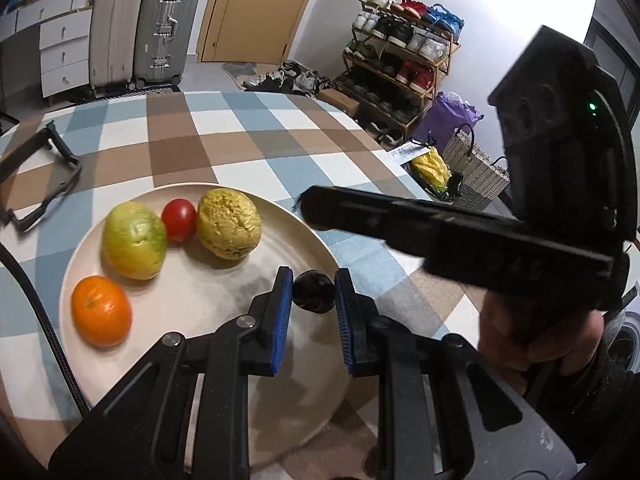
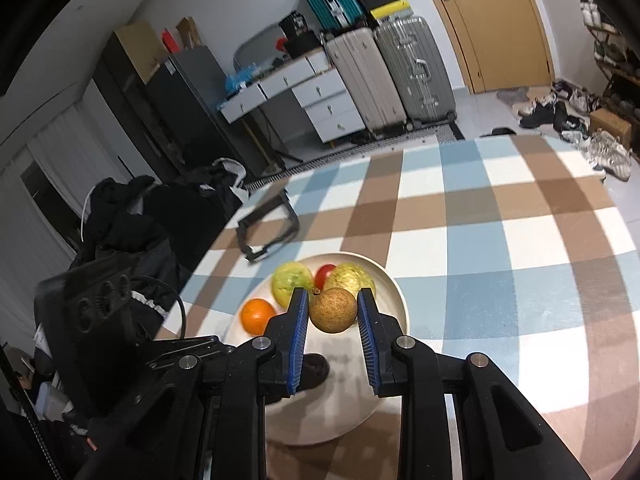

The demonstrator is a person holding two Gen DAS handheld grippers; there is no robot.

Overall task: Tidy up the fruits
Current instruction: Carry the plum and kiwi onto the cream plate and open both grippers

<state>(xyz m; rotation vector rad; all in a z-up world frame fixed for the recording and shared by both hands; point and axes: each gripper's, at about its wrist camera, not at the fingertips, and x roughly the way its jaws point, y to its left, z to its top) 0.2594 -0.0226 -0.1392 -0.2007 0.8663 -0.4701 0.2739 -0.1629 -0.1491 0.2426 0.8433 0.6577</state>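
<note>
right gripper [image 2: 333,314] grips brown fruit [image 2: 333,310].

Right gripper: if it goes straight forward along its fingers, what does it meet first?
The right gripper already holds a brown round fruit; ahead of that, probably the bumpy yellow fruit on the plate.

plate [image 1: 280,216]: cream | orange [image 1: 101,311]: bright orange | tomato [image 1: 179,220]: red | two fruits: yellow-green | small fruit [image 1: 314,292]: dark | round fruit [image 2: 333,310]: tan-brown | counter [image 1: 248,148] cloth: blue, brown, white checks | tongs pads [image 1: 283,316]: blue
</note>
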